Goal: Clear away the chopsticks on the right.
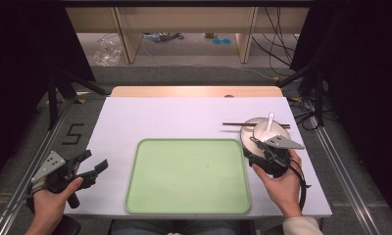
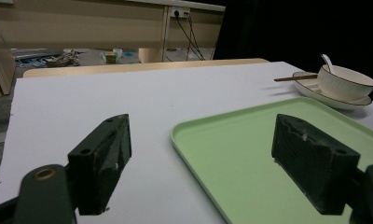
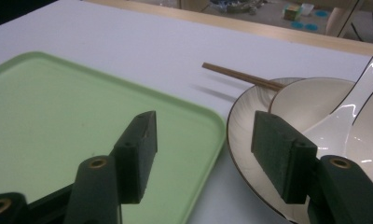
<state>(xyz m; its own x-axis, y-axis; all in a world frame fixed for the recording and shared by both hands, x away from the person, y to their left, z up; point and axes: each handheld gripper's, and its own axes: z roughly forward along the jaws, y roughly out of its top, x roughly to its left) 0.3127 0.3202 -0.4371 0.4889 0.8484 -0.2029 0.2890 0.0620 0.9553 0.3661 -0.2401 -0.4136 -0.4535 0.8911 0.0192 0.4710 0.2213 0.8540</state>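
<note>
The left hand-held gripper (image 1: pixel 93 169) sits at the near left corner of the desk (image 1: pixel 184 117), held in the person's left hand (image 1: pixel 54 198), its jaws spread wide with nothing between them. In the left gripper view, one jaw hangs over the white desk surface and the other over the near left part of the green tray (image 2: pixel 250 154); whether the jaws touch anything below, I cannot tell.

The right hand-held gripper (image 1: pixel 257 146) is at the near right, held in the person's right hand (image 1: pixel 282 183), and its jaws also stand wide apart and empty. In the right gripper view its left jaw is over the tray's right edge (image 3: pixel 194 121) and its right jaw is over the near rim of the plate (image 3: pixel 243 135), so the gap between tray and plate falls between the jaws.

The tray (image 1: pixel 186 176) lies flat and bare between the two grippers, nearer the person than the middle of the desk.

Just ahead of the right gripper, the plate (image 1: pixel 246 131) carries a white bowl (image 1: pixel 277 131). A white spoon (image 1: pixel 269 125) rests in the bowl, its handle leaning up and away over the far rim. A pair of brown chopsticks (image 1: pixel 233 124) lies across the plate's far side, its ends pointing out to the left past the rim.

Beyond the desk's far edge, the floor holds cables (image 1: pixel 277 44) and wooden furniture legs (image 1: pixel 128 36).
</note>
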